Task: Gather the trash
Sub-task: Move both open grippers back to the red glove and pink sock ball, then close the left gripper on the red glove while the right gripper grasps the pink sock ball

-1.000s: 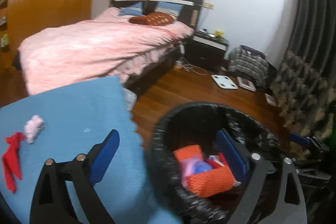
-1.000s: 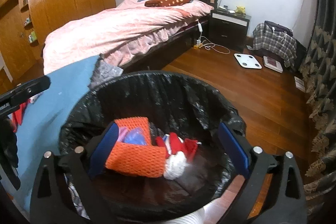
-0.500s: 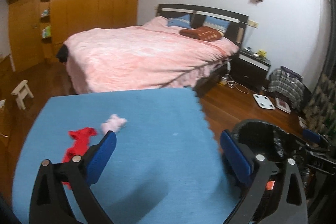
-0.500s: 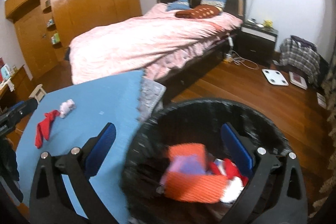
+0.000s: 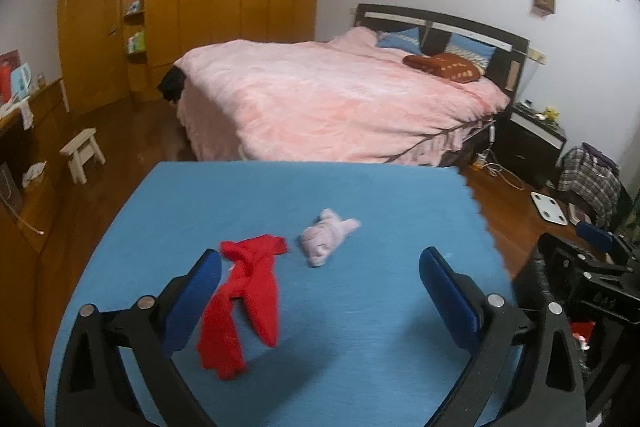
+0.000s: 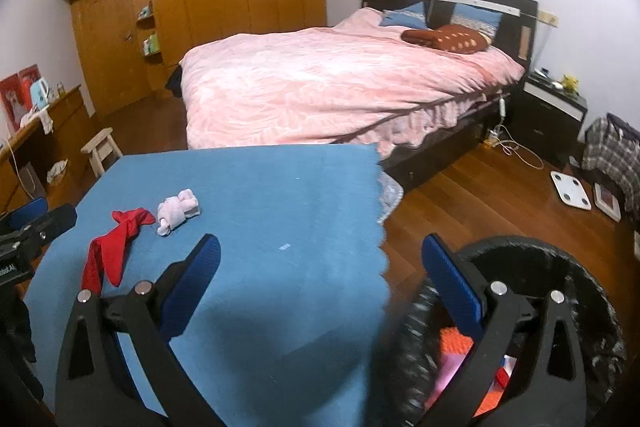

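The left gripper is hovering above the blue tabletop with its jaws spread wide and nothing between them. Just past its left finger, a red cloth is lying crumpled and stretched out on the blue surface, one end trailing toward the camera. Just beyond that and slightly to the right, a small pale pink wad is sitting close to the red cloth without clearly touching it.

The right gripper is also hanging with its jaws wide apart and empty, its left finger over the tabletop and its right finger over the rim of a bin lined with a black bag, which is standing on the wooden floor just beside the scalloped right edge of the tabletop. Inside the bin, orange and pink pieces are showing behind the gripper's frame. From this view the red cloth and the pink wad are lying toward the far left part of the tabletop, well apart from the bin.

Farther off, a small pale stool is standing on the floor to the left, and a white bathroom scale is lying flat on the floor to the right. Beyond the tabletop, a bed with a pink cover is filling the middle of the room, with a dark nightstand beside it and wooden wardrobes lining the far wall.
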A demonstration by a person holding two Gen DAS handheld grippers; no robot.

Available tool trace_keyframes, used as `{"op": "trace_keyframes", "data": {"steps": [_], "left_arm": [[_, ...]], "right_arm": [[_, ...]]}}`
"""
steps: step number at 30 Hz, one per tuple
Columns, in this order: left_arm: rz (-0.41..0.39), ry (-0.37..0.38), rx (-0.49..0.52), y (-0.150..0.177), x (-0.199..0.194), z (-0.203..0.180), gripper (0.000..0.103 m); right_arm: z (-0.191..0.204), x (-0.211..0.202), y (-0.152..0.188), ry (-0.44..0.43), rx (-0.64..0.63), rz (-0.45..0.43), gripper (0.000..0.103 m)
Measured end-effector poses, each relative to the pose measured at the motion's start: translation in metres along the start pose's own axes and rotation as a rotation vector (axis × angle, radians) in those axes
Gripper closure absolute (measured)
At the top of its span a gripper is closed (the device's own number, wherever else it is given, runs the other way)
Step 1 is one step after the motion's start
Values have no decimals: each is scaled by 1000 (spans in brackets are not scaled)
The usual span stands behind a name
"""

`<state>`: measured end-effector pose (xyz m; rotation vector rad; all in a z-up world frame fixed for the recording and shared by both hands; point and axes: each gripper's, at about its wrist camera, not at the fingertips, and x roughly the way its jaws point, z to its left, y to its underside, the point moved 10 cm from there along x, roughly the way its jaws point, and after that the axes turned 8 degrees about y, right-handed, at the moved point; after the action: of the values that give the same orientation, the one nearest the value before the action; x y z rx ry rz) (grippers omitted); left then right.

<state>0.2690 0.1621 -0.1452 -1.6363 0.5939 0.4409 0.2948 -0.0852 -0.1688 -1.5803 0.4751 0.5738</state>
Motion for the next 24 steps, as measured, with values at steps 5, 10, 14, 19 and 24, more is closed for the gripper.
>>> {"op": "trace_keyframes", "data": {"steps": [5, 10, 14, 19, 24], "left_arm": [[32, -40, -34, 19, 26, 35, 6], [76, -75, -54, 37, 58, 62, 6], [97, -80, -59, 45, 77, 72, 8], [145, -73, -61, 55, 101, 78, 20], [195, -18, -84, 63, 111, 76, 60]], "right_arm": [[26, 28, 2, 5, -50, 0, 5], [47, 51, 9, -7, -69, 14, 5], [57, 67, 16, -16, -68, 38, 5], [63, 75, 21, -20, -66, 56, 5], [68, 80, 21, -23, -75, 65, 5]]}}
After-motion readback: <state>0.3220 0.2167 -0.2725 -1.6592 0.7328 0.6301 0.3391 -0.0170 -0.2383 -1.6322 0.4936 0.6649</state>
